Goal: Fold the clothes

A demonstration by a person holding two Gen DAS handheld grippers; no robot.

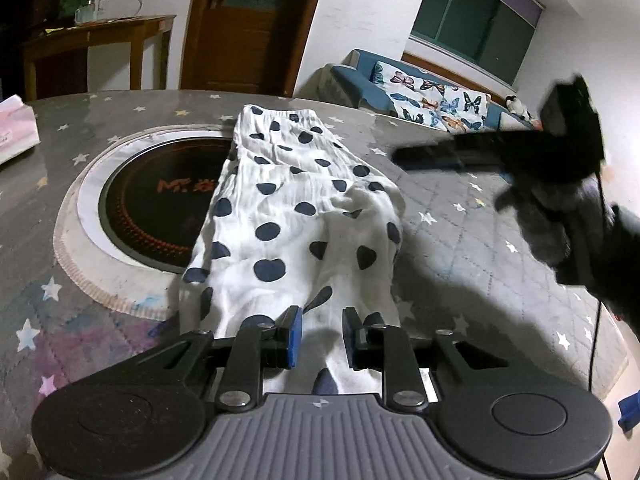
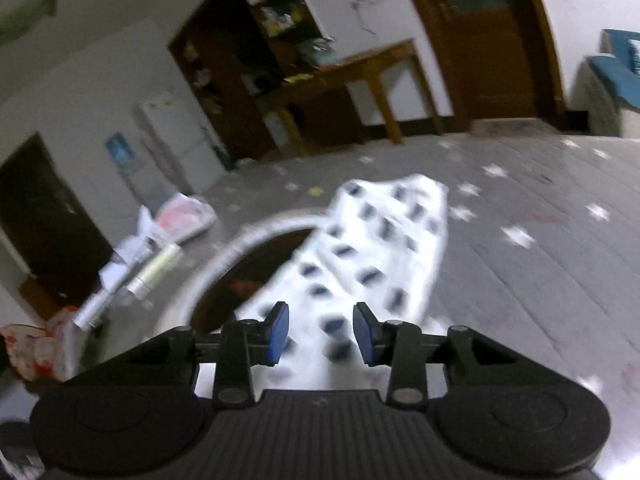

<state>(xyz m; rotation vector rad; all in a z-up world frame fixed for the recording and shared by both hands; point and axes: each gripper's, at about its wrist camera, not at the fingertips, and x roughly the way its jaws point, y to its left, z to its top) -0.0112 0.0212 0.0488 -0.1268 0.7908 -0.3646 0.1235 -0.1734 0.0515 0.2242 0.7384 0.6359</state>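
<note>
Across grey star-patterned quilted tabletop: round black inset hotplate with white rim, partly covered by white navy-dotted cotton garment lying flat, long axis running near to far, elastic waistband at far end. Near end of garment between blue pads of left gripper, spread slightly, not pressing. Right gripper above near cloth, spread, pinching nothing.

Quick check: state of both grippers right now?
Left gripper: open, polka-dot garment lying between its pads, not pinched.
Right gripper: open, holding nothing.
</note>
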